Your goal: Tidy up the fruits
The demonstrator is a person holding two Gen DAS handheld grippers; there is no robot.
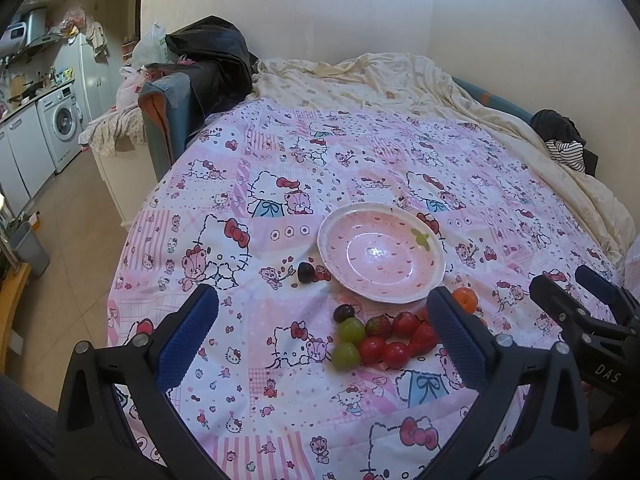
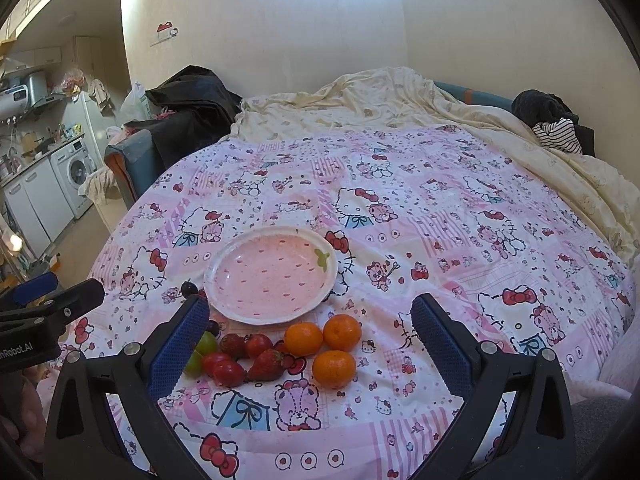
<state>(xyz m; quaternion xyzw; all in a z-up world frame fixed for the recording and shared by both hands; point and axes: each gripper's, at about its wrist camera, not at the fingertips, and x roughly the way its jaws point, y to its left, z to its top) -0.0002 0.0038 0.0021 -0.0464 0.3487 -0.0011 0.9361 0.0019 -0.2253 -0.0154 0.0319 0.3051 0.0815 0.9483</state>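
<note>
Left gripper (image 1: 322, 334): lower frame, blue-padded fingers spread wide, holding nothing.
Right gripper (image 2: 310, 334): lower frame, likewise wide apart, nothing between the pads.
Fruit pile (image 2: 276, 354): frame centre on the printed bedsheet (image 2: 440, 208); three oranges (image 2: 334, 368), strawberries, red tomatoes, green grapes (image 1: 352, 330), touching.
Dark grape (image 1: 305, 272): alone, just left of the plate.
Plate (image 2: 224, 292): pink strawberry pattern, nothing in it, just above the pile.

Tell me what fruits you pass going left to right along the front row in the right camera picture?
Green grape → tomato → strawberry → orange.
</note>
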